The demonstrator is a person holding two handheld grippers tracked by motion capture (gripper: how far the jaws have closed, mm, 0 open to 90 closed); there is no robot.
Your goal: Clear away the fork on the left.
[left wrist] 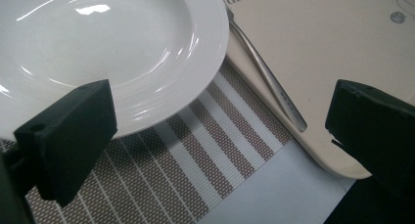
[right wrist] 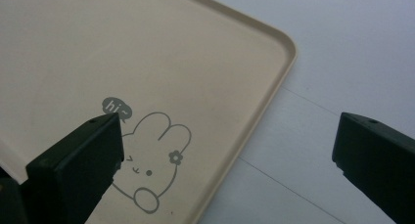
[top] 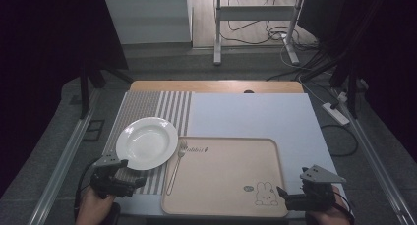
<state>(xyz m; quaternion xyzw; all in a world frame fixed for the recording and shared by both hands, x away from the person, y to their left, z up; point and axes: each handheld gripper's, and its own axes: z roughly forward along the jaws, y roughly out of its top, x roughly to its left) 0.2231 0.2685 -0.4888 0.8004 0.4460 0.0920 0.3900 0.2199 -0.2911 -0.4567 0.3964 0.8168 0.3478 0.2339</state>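
Nothing moved yet. Left gripper (top: 129,172), jaws wide, near plate (top: 146,142) left of tray (top: 223,205); right gripper (top: 282,193), jaws wide, at tray corner. Fork (top: 175,166) on tray edge.

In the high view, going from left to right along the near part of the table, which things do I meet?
left gripper → white plate → fork → beige tray → rabbit drawing → right gripper

The counter (top: 246,86), wooden at its far edge, carries a pale blue sheet (top: 251,117), with a striped placemat (top: 147,104) at its left and a beige tray (top: 226,171) near the front.
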